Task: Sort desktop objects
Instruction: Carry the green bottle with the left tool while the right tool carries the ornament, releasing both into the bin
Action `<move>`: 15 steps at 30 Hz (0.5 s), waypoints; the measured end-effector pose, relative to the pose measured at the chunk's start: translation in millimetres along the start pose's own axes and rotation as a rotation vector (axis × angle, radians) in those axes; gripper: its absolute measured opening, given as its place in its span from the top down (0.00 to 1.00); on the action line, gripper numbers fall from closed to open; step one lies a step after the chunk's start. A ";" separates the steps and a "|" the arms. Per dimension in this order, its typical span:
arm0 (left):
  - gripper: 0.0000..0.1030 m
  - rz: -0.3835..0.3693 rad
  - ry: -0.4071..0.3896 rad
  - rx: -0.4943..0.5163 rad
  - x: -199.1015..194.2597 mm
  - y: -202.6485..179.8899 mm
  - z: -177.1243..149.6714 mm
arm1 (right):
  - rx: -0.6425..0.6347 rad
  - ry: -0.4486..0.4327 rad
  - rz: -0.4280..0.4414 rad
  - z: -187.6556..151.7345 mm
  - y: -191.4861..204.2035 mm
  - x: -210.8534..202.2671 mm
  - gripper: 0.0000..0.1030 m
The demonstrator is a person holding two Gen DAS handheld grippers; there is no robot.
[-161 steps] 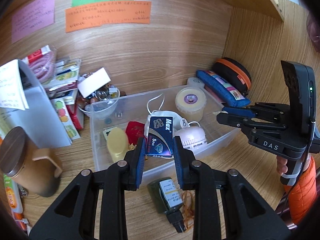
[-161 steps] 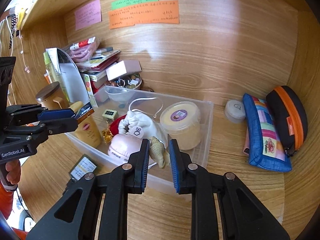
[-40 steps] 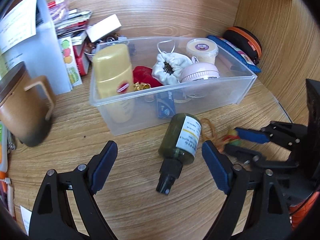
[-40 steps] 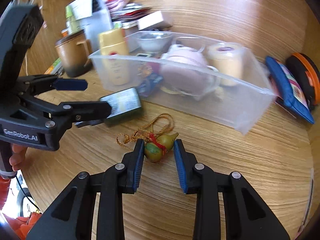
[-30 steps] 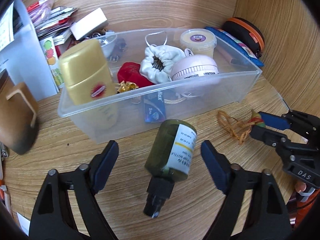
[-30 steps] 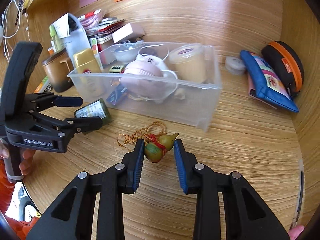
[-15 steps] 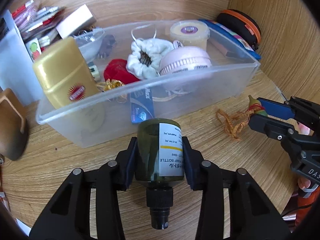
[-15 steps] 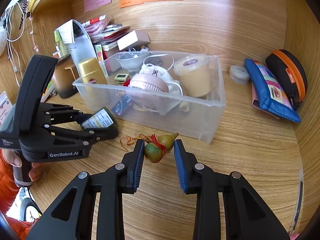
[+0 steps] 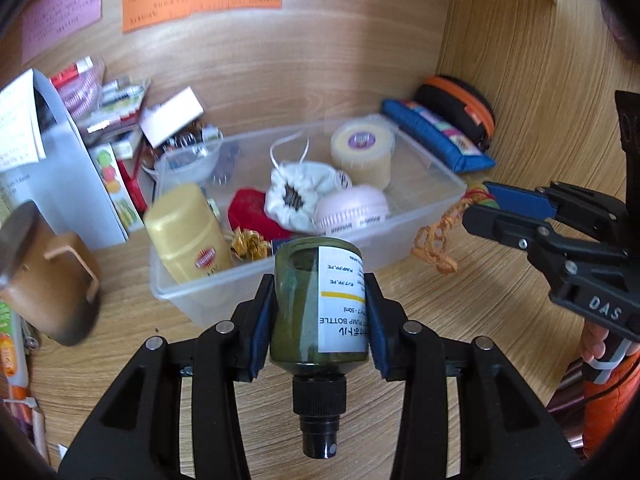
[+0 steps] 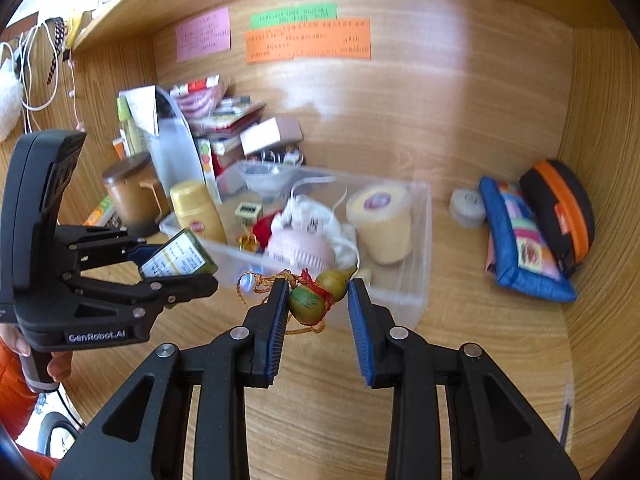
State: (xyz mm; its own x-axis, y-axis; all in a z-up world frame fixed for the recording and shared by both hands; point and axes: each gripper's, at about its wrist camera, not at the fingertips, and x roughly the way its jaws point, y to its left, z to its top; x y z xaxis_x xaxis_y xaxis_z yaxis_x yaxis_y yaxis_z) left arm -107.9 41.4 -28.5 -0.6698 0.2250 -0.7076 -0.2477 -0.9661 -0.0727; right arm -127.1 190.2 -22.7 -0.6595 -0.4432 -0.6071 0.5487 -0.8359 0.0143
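My left gripper (image 9: 320, 316) is shut on a dark green pump bottle (image 9: 320, 304) with a white label, held above the desk in front of the clear plastic bin (image 9: 424, 216); it also shows in the right wrist view (image 10: 178, 260). My right gripper (image 10: 318, 304) is shut on a small green gourd charm (image 10: 316, 292) with a red and orange cord (image 9: 436, 240), lifted near the bin's front right corner (image 10: 416, 300). The bin holds a yellow bottle (image 9: 188, 236), a white pouch (image 9: 300, 196), a pink jar (image 9: 352, 212) and a cream tub (image 9: 362, 148).
A brown lidded mug (image 9: 44, 280) stands left of the bin. A stack of packets and a white file box (image 9: 60, 172) are at the back left. A blue pouch (image 10: 520, 240), a black-and-orange case (image 10: 560, 208) and a small white jar (image 10: 466, 206) lie right of the bin.
My left gripper closed on the green bottle and lifted it off the desk. My right gripper lifted the gourd charm. Both have risen toward the bin.
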 end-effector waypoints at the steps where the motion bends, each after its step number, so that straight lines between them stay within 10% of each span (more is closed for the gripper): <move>1: 0.60 0.001 -0.007 0.001 -2.4 -0.5 3.2 | -0.003 -0.008 -0.002 4.1 0.0 -2.2 0.73; 15: 0.60 0.002 -0.075 0.010 -24.4 11.4 47.8 | -0.024 -0.082 0.002 55.7 -0.6 -11.0 0.73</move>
State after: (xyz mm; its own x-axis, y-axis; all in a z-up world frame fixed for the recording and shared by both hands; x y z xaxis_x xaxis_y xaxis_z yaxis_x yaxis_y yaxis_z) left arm -127.8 30.9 21.5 -0.7208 0.2321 -0.6532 -0.2526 -0.9654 -0.0642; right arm -148.8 177.5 28.2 -0.6976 -0.4711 -0.5398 0.5620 -0.8271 -0.0044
